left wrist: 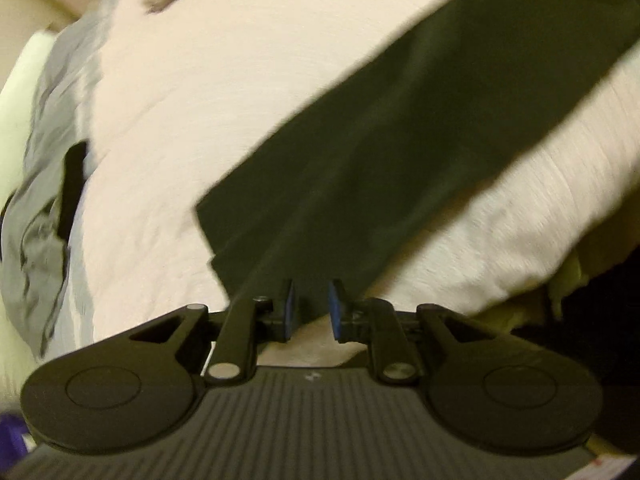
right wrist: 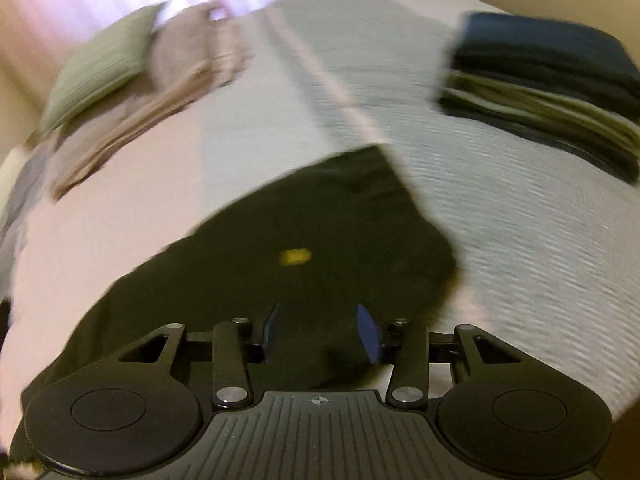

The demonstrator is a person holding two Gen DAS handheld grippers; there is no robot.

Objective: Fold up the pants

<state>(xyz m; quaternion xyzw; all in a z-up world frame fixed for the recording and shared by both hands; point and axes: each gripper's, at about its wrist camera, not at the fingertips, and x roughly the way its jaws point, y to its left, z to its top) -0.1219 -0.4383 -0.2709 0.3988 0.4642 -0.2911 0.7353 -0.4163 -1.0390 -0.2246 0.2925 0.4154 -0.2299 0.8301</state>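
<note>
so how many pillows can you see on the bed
1: a green pillow at the far left of the bed in the right wrist view, beside the tan folded clothes. Blur and framing may hide others.

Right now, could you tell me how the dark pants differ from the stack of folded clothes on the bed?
The dark pants lie spread out as one long piece beside the right tongs; the stack of folded clothes sits farther off, piled in several layers. The pants are one dark colour; the stack shows navy and olive. Both rest on the bed.
</note>
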